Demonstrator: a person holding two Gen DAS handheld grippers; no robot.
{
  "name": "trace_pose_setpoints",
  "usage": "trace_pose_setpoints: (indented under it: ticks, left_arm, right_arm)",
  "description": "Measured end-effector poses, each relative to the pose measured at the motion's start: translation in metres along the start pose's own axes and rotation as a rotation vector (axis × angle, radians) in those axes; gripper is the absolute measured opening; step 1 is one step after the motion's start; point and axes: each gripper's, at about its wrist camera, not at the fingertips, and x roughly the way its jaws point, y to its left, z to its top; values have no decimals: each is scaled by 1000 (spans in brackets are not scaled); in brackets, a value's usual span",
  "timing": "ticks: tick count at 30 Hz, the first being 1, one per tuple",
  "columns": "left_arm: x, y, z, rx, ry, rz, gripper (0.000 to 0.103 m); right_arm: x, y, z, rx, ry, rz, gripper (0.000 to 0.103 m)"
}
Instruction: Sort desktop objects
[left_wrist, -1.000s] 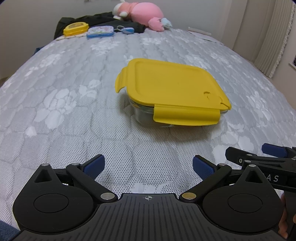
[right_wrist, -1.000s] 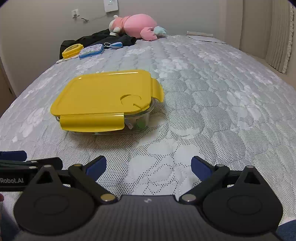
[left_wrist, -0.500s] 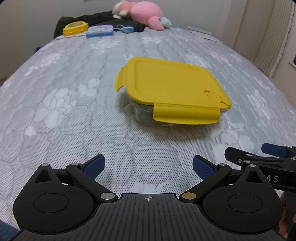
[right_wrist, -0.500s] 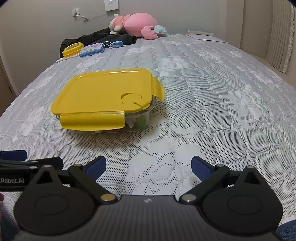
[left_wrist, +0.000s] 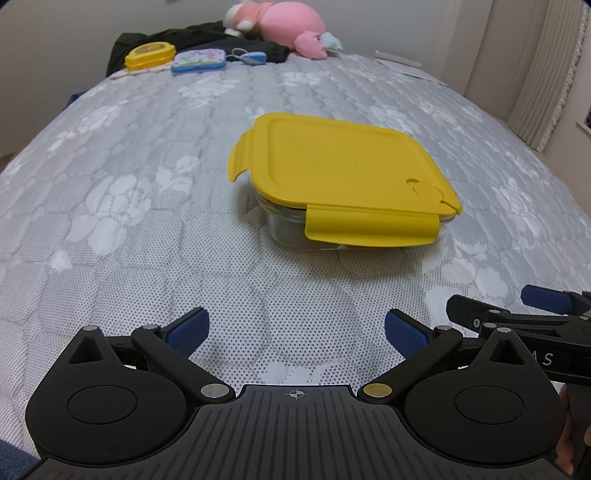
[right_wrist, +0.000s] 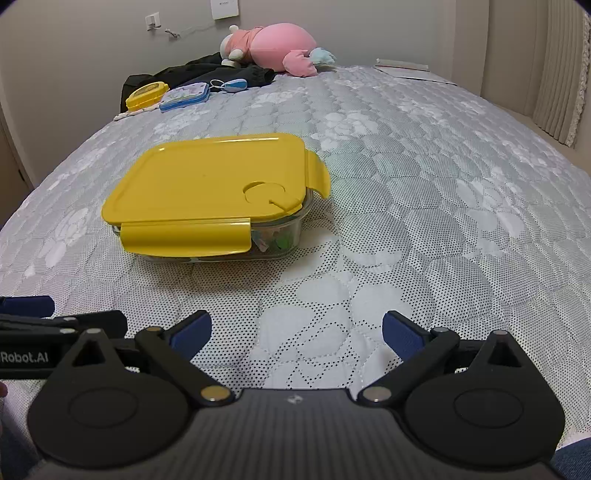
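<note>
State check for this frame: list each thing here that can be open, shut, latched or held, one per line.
yellow lid: on the glass container, near clip and side clip flipped up, unlatched
left gripper: open, empty
right gripper: open, empty
small yellow case: shut
blue case: shut

Bare quilt ahead of both claws; lidded box sole near obstacle.

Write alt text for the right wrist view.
A glass food box with a yellow lid sits closed on a grey quilted bed, ahead and left of the open, empty right gripper. A pink plush toy, dark clothing and small cases lie at the far end; the left gripper shows at the left edge.
</note>
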Motion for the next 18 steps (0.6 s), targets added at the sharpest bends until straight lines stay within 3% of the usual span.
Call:
trace_pose_setpoints:
  ticks: [6,15,18]
  left_arm:
    - [-1,0,0,-1,-3,-2,103]
    - [-12,19,4,-129,-39,-30,103]
    - [4,25,13,-93,128,-15,103]
  right_arm:
    - [0,0,1,9,0,-2,100]
    - [-10,-16,15,80,7,9,102]
    - [-9,-19,19,63,66,10,102]
